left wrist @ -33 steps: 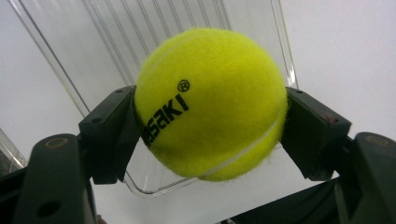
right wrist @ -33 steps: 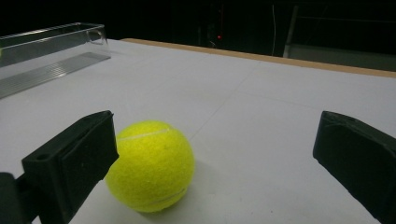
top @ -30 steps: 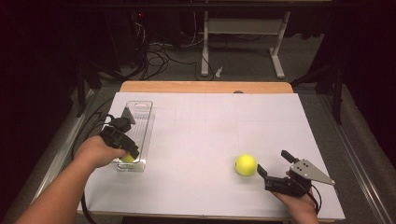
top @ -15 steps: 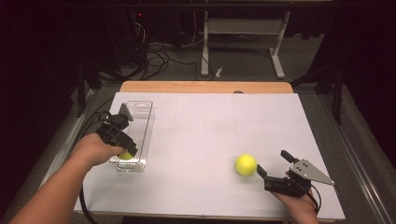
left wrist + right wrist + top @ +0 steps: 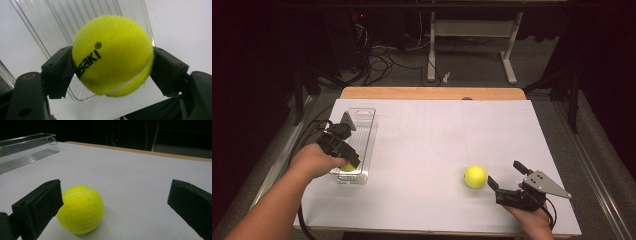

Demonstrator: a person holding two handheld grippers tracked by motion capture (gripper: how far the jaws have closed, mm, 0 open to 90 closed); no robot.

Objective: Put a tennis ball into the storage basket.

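My left gripper (image 5: 348,163) is shut on a yellow tennis ball (image 5: 112,56) and holds it over the near end of a clear plastic tray (image 5: 362,131) at the table's left. That ball (image 5: 348,167) peeks out under the hand in the high view. A second tennis ball (image 5: 475,176) lies on the white table near the front right. My right gripper (image 5: 504,174) stands open just right of it. In the right gripper view this ball (image 5: 81,208) sits by the left jaw, with a wide gap to the right jaw.
The clear tray (image 5: 27,147) shows far left in the right gripper view. A wooden strip (image 5: 432,93) edges the table's far side. Beyond it are desk legs (image 5: 511,50) and cables on the floor. White tabletop (image 5: 437,135) lies between tray and ball.
My left gripper with its ball has shifted slightly back toward the tray's near end. The right gripper and the loose ball have stayed put.
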